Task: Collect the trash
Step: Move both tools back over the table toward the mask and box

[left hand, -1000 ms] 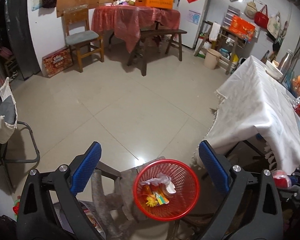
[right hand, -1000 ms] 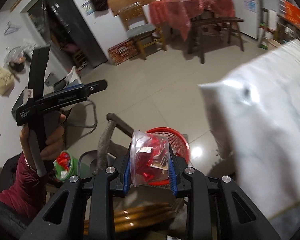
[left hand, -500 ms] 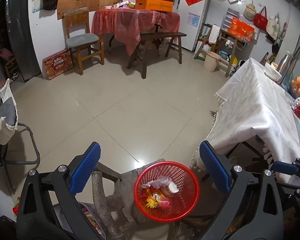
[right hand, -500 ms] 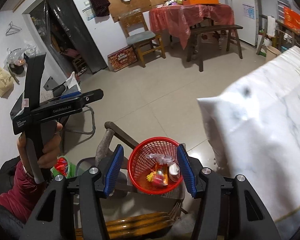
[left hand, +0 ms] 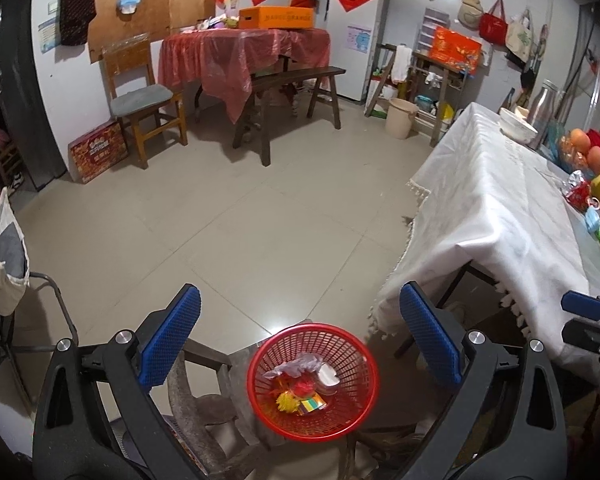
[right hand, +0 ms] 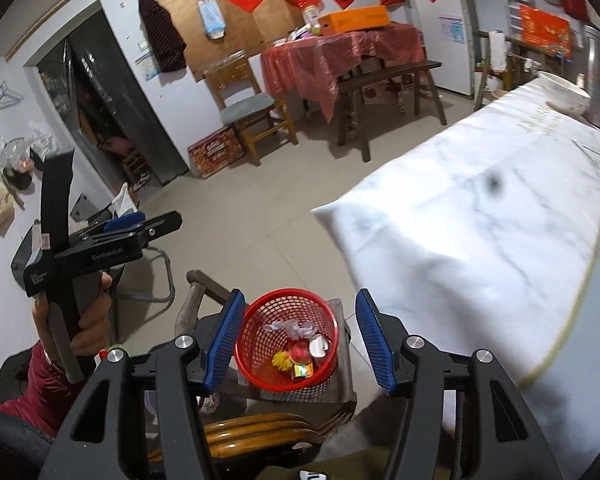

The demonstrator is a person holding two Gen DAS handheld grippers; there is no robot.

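Red basket (right hand: 288, 336): on a chair seat beside the white-clothed desk (right hand: 480, 248), holding wrappers. Right gripper (right hand: 300, 340) above it, jaws wide, empty. Left gripper (left hand: 300, 344) likewise. Risk: a low jaw could tip the light basket.

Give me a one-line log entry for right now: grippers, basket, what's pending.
left hand-held gripper: open, empty | right hand-held gripper: open, empty | red basket: holds trash | white-cloth table: items remain
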